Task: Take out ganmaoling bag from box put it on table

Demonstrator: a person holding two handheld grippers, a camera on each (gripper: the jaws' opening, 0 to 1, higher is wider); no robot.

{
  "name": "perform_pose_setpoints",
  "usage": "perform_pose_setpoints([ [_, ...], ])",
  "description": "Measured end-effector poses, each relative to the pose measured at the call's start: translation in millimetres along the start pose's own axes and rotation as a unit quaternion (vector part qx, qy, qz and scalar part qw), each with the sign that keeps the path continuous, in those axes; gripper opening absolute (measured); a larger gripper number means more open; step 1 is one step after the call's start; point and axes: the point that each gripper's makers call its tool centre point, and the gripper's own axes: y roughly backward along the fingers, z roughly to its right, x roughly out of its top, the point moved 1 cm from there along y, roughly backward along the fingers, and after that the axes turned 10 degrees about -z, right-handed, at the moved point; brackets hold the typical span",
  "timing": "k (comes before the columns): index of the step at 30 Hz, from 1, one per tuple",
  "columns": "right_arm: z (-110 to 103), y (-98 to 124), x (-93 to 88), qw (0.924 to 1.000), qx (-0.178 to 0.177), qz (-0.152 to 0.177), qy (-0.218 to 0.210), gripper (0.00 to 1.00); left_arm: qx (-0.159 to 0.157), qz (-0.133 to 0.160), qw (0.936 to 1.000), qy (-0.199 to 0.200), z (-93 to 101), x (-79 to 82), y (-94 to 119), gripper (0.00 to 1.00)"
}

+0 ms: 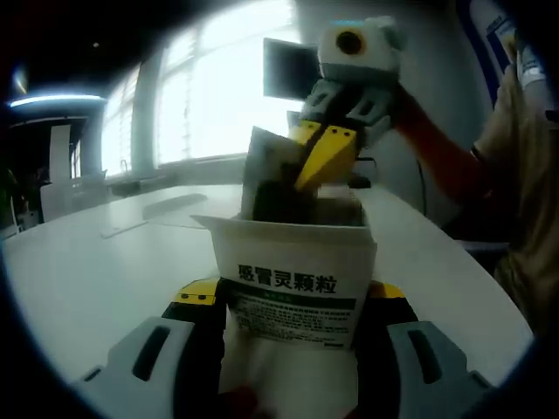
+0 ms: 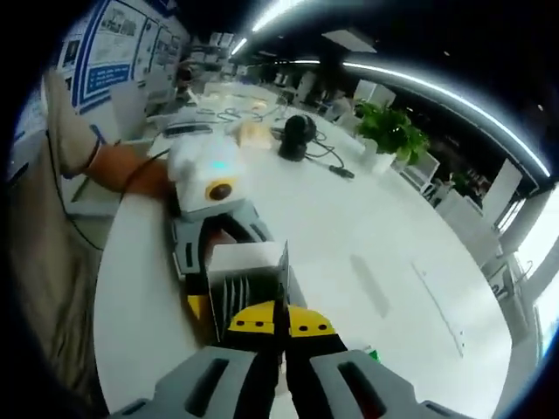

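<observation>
box (image 1: 297,279): matt white card | table (image 1: 96,271): smooth, glossy white

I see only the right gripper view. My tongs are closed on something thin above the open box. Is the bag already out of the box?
Observer: Not fully. In the left gripper view, the bag stands above the rim of the box, but its lower part is inside. The right gripper pinches its upper edge.
Operator: Is the box held firmly?
Observer: It looks so. The left gripper has its tongs against both sides of the box.
Operator: Where does the printed side face?
Observer: Toward the left gripper's camera. It bears dark characters above a green strip.
</observation>
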Motion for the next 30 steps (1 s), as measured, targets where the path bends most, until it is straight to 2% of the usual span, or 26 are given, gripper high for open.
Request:
perform_pose_setpoints([
  [8,17.5,16.9,10.4,0.9977,-0.029,0.045,-0.042,0.00,0.000,0.000,1.0000,0.000,0.1,-0.2,0.2,0.50],
  [14,38.1,29.4,10.9,0.9908,-0.063,0.077,-0.092,0.00,0.000,0.000,1.0000,0.000,-0.1,-0.2,0.1,0.50],
  [20,58.6,42.4,3.6,0.9767,-0.076,0.113,-0.166,0.00,0.000,0.000,1.0000,0.000,0.1,-0.1,0.2,0.50],
  [24,65.8,49.3,-3.1,0.9708,-0.082,0.126,-0.186,0.00,0.000,0.000,1.0000,0.000,0.0,-0.1,0.3,0.50],
  [30,84.0,54.1,-21.0,0.9477,-0.108,0.153,-0.258,0.00,0.000,0.000,1.0000,0.000,0.2,0.0,0.3,0.50],
])
